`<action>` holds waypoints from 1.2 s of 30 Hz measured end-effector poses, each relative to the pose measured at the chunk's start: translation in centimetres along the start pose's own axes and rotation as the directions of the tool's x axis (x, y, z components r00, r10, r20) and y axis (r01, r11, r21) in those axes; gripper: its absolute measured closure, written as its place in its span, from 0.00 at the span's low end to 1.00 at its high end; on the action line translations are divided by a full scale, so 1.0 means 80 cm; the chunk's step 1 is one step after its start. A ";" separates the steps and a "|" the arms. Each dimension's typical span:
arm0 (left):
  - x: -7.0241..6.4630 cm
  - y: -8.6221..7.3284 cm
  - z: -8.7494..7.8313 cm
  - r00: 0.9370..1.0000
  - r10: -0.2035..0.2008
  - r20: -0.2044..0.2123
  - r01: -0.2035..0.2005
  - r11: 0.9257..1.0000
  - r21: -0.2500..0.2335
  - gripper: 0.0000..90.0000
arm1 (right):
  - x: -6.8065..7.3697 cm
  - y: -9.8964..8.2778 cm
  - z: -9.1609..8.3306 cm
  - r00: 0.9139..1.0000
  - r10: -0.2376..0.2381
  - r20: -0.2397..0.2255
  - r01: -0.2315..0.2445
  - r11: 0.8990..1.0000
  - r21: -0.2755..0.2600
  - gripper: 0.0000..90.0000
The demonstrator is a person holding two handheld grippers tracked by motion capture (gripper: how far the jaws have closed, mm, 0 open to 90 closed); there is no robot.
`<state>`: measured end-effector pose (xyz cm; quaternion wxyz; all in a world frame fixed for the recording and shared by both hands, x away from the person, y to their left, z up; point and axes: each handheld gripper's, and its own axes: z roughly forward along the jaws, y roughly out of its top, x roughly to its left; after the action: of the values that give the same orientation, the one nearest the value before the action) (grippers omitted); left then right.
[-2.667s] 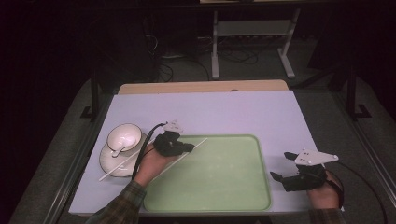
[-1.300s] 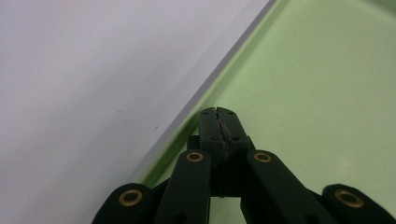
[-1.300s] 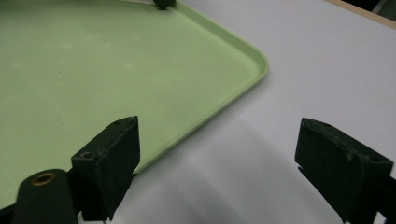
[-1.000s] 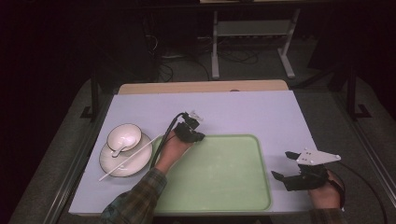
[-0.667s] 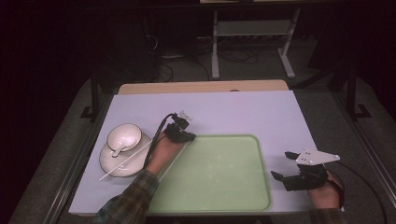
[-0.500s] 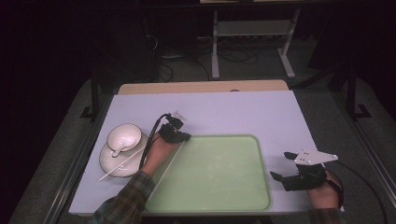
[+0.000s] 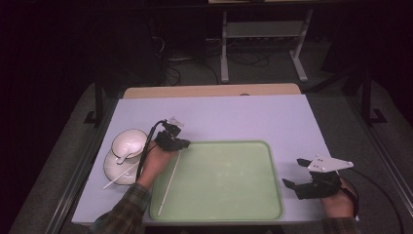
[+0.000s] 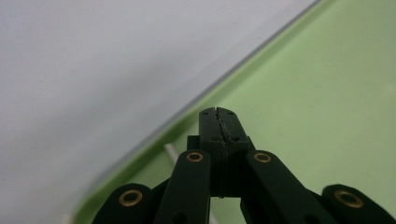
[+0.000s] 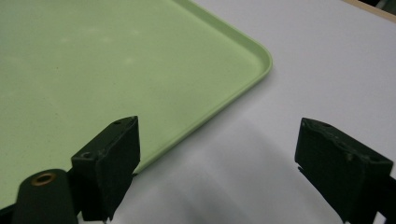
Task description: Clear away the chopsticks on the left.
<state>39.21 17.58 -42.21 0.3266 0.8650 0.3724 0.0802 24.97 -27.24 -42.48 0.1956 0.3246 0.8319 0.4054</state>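
The left gripper [image 7: 175, 141] sits over the near-left corner region of the green tray [image 7: 229, 204], at its far-left edge in the high view. Its jaws are pressed together, and in the left gripper view [image 8: 218, 122] the 2 black tips meet along a thin seam. A white chopstick [image 7: 169, 180] runs from just under this gripper toward the person, slanting down along the tray's left side and lying inside the tray. In the left gripper view a short white piece of the stick [image 8: 171, 151] shows just beside the jaws, low against the tray's rim; whether the jaws pinch it cannot be told from these views.

On the bench [image 7: 243, 117], left of the tray, a white bowl [image 7: 129, 144] rests on a white plate [image 7: 117, 168], with a white spoon in it. A 2nd white chopstick [image 7: 119, 175] lies across the plate, its near end pointing off the plate's left edge.

The right gripper [image 7: 304, 183] rests on the bench just beside the tray's right edge, near its near-right corner. Its jaws are spread wide with nothing between them; in the right gripper view [image 9: 215, 163] they frame the tray's rounded corner [image 9: 261, 60] and bare bench surface.
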 end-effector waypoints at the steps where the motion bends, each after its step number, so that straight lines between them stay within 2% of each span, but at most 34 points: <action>1: -0.003 -0.001 -0.003 1.000 0.007 -0.002 -0.007 1.000 -0.002 1.00 | 0.000 0.000 0.000 1.000 -0.005 -0.001 0.005 1.000 -0.001 0.15; 5: -0.014 -0.015 -0.017 1.000 0.001 0.013 0.000 1.000 -0.024 1.00 | 0.000 -0.001 -0.002 1.000 0.007 0.005 -0.007 1.000 -0.005 0.15; 7: -0.018 -0.026 -0.023 1.000 -0.010 0.024 0.010 1.000 -0.023 1.00 | -0.001 -0.002 -0.002 1.000 0.011 0.004 -0.011 1.000 -0.005 0.15; 9: -0.024 -0.038 -0.027 1.000 -0.003 0.028 0.003 1.000 -0.015 1.00 | 0.000 -0.001 0.000 1.000 0.006 0.002 -0.006 1.000 0.003 0.15; 15: -0.037 -0.071 -0.028 0.999 -0.004 0.038 0.004 1.000 0.000 1.00 | 0.003 0.001 0.001 1.000 -0.002 -0.004 0.002 1.000 0.001 0.15; 17: -0.037 -0.075 -0.031 0.999 -0.016 0.045 0.016 1.000 -0.009 1.00 | 0.003 0.000 0.002 1.000 -0.010 -0.003 0.010 1.000 0.010 0.15; 20: -0.036 -0.081 -0.035 0.999 -0.030 0.034 0.030 0.999 -0.019 1.00 | 0.002 0.000 0.000 1.000 0.006 0.002 -0.006 1.000 -0.003 0.15; 24: -0.033 -0.089 -0.042 0.999 -0.037 0.023 0.038 0.999 -0.022 1.00 | 0.003 0.000 0.000 1.000 -0.013 0.001 0.013 1.000 0.006 0.15; 28: -0.026 -0.098 -0.049 0.997 -0.076 0.030 0.077 0.996 -0.037 1.00 | 0.001 0.000 0.000 1.000 0.011 0.005 -0.011 1.000 -0.003 0.15; 31: -0.027 -0.102 -0.054 0.998 -0.066 0.014 0.066 0.997 -0.029 1.00 | 0.004 0.000 0.001 1.000 -0.020 -0.001 0.020 1.000 0.016 0.15; 36: -0.028 -0.110 -0.060 0.997 -0.078 -0.008 0.078 0.996 -0.033 1.00 | 0.003 0.000 0.001 1.000 -0.011 -0.001 0.011 1.000 0.005 0.15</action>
<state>30.56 22.97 -43.77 0.3420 0.8439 0.4059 0.0774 24.83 -26.99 -42.55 0.1967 0.3202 0.8349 0.4022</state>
